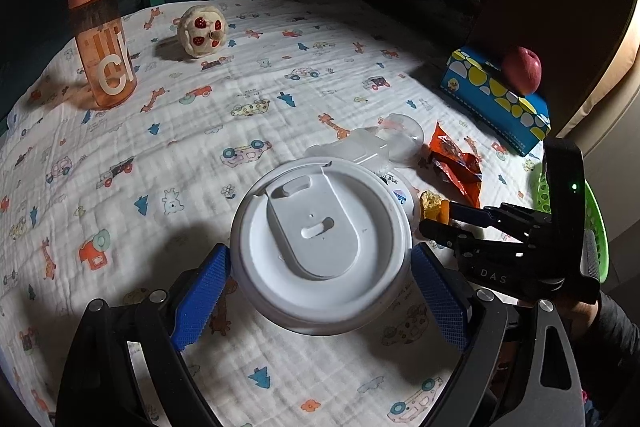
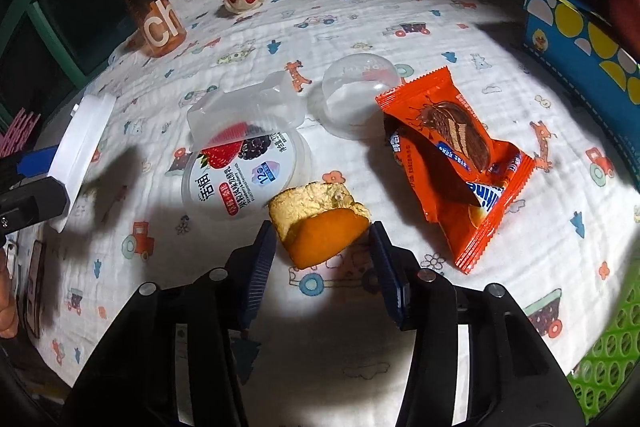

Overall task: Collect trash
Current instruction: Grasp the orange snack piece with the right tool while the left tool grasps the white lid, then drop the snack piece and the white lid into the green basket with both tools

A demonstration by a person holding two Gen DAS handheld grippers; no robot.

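Note:
My left gripper (image 1: 320,263) is shut on a white cup lid (image 1: 320,243), its blue pads against both sides of the rim; the lid also shows edge-on in the right wrist view (image 2: 82,147). My right gripper (image 2: 322,239) is shut on an orange peel (image 2: 320,227), also seen from the left wrist view (image 1: 432,205). On the cloth lie an orange snack wrapper (image 2: 448,155), a yogurt cup (image 2: 240,171) and a clear plastic dome (image 2: 360,91).
An orange water bottle (image 1: 100,39) and a plush toy (image 1: 202,31) stand at the far left. A blue tissue box (image 1: 496,95) with a red apple (image 1: 522,69) sits at the right. A green basket (image 2: 608,355) is at the table's right edge.

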